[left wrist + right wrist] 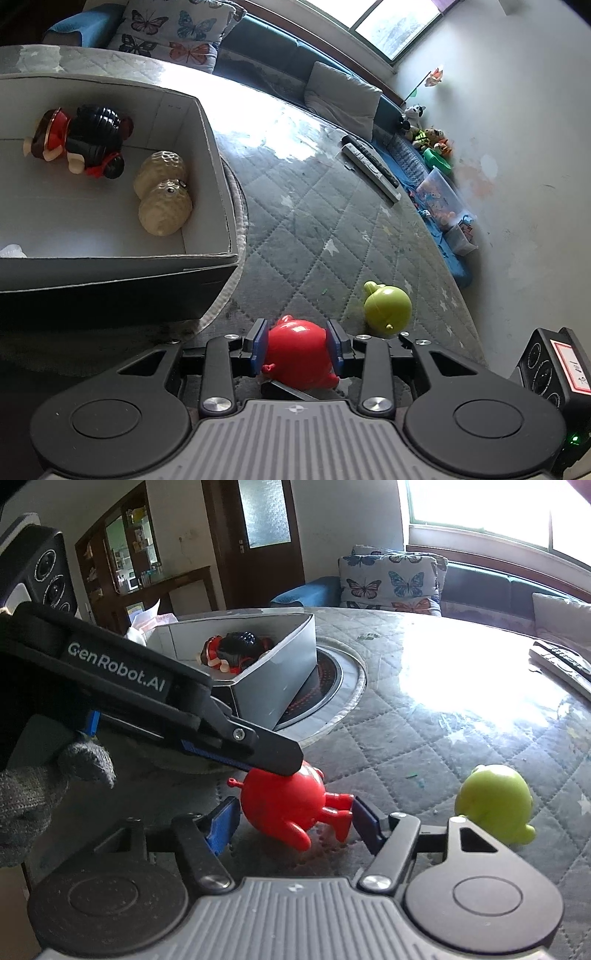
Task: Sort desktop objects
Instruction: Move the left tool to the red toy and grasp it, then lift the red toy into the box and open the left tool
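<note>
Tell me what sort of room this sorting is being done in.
Most likely a home living room. A bench sofa with a butterfly-print cushion runs under the window, stuffed toys are heaped in a corner, and remote controls lie on the quilt-covered table.

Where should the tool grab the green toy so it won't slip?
Probably across the green toy's round belly, coming down from above, one finger on each side. It lies on its side on the quilted table cover, and its little knob and stubby feet look too small to pinch firmly.
</note>
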{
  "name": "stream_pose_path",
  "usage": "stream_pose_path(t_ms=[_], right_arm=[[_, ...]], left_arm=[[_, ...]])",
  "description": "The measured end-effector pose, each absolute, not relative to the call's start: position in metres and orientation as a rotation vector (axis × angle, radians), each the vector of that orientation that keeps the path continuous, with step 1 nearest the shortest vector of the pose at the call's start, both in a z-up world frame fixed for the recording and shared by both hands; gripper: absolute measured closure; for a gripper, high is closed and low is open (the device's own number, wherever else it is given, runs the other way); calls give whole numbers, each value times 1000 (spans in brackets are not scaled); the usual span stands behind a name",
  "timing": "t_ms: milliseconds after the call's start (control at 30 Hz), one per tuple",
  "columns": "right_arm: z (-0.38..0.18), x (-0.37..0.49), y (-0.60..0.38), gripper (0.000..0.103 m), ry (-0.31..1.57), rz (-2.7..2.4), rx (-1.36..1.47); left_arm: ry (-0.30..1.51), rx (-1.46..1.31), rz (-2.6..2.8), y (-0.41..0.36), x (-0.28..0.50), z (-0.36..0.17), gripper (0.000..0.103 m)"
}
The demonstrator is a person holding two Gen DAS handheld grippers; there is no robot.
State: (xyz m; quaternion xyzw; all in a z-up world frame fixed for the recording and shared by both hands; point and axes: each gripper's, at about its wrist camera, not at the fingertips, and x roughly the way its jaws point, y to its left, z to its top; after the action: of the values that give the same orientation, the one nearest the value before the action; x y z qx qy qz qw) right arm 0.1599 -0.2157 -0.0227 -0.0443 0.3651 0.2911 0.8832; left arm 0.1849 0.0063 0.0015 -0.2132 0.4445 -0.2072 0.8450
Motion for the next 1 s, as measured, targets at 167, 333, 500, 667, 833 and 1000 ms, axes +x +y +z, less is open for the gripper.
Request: stream_pose_path(t_ms=[167, 333, 500, 667, 833, 1000], right_arm=[[-23, 159, -214, 37, 760, 600, -101], [-22, 155, -214, 37, 759, 602, -104], [-16, 148, -212, 37, 748, 608, -121], [1, 139, -206, 37, 698, 615, -155], [33, 139, -186, 37, 607, 651, -190], [58, 157, -153, 37, 547, 714, -224]], left_arm=[[939, -463, -436, 9, 185, 0, 65], [935, -455, -441, 9, 182, 1, 66], [926, -465, -449, 12, 175, 5, 66], [870, -471, -458, 20, 162, 24, 66], [768, -467, -434, 42, 151, 58, 66], [686, -461, -372, 73, 154, 85, 65]])
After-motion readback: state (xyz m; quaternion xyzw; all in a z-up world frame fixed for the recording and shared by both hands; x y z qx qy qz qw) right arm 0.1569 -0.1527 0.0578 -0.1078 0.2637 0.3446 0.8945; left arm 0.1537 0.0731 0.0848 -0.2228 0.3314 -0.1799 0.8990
